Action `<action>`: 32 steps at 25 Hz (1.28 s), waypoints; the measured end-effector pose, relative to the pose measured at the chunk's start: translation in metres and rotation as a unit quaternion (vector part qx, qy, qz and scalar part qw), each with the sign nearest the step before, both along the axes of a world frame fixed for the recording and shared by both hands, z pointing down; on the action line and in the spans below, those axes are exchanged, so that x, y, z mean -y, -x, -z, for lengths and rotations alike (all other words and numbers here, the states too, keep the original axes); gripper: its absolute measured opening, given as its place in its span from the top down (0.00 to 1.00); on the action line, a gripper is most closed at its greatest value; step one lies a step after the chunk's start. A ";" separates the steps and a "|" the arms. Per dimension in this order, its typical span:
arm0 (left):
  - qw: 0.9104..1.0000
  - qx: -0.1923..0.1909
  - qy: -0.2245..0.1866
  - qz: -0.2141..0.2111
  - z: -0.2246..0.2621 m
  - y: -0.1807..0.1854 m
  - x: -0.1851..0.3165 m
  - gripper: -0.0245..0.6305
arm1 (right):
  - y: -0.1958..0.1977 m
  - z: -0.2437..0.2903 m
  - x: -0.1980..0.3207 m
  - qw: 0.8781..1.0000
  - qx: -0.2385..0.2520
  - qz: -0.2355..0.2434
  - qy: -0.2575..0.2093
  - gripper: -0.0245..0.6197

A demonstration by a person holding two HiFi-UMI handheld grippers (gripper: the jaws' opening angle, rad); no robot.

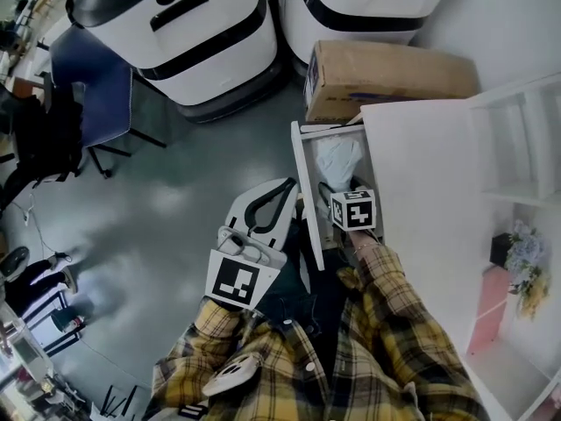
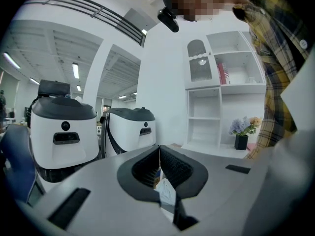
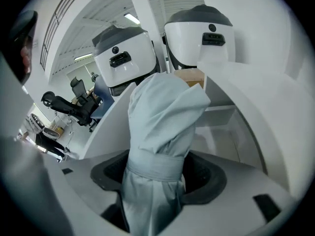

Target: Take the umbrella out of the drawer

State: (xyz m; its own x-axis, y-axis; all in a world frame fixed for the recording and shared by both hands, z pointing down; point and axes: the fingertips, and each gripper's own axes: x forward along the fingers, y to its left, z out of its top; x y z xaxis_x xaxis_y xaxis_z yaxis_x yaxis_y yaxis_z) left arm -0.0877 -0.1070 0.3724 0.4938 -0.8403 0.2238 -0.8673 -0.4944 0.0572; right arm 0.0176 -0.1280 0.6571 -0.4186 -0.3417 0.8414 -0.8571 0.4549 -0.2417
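Machines, white, two (image 1: 193,33): these are standing at the far edge of the floor, well apart from the work.

Cabinet, white (image 1: 438,174): its flat top is taking up the right of the scene, with open shelves (image 1: 526,139) rising further right.

Box, cardboard (image 1: 386,77): it is sitting at the cabinet's far end, just beyond the drawer.

Chair, blue (image 1: 96,95): it is standing far left, playing no part.

Drawer (image 1: 307,200): it is hanging open on the cabinet's left side, its long walls running near to far.

Umbrella, folded, pale grey-blue (image 1: 340,160): it is lying inside the drawer's outline. Its long axis is running along the drawer, near to far. A strap is binding it about where the jaws are meeting it. Whether it is resting on the drawer floor cannot be told.

Right gripper (image 3: 157,178): it is reaching into the near part of the drawer with its jaws clenched round the umbrella near the strap. The free length is pointing straight ahead of the jaws, toward the far end. This is plainly the nearer tool. The lift probably needs to go up and back toward the person, keeping that far end off the drawer's far wall and the cabinet edge on the right.

Left gripper (image 2: 160,168): it is hovering just left of the drawer with its jaws pressed together, gripping nothing.

Flowers, potted (image 1: 526,257): these are sitting on a low shelf at near right.
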 end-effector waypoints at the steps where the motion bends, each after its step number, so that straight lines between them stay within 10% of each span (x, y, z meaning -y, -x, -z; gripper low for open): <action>1: 1.000 -0.001 -0.001 0.001 0.003 -0.001 0.000 0.93 | 0.000 0.005 0.000 1.000 0.002 0.003 -0.005 0.46; 16: 0.998 -0.006 -0.055 -0.002 0.054 -0.012 0.002 0.93 | 0.008 0.136 0.016 0.988 0.103 -0.006 -0.111 0.46; 32: 0.992 -0.021 -0.109 -0.061 0.107 -0.049 0.027 0.93 | -0.032 0.319 0.024 0.942 0.196 -0.006 -0.271 0.46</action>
State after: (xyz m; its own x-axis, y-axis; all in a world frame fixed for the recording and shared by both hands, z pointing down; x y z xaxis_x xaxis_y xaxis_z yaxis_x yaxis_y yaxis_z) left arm -0.0382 -0.1343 0.2652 0.6003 -0.7995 0.0216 -0.7990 -0.6007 -0.0281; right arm 0.0499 -0.1525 0.3385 -0.6542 -0.6839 0.3231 -0.7563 0.5937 -0.2748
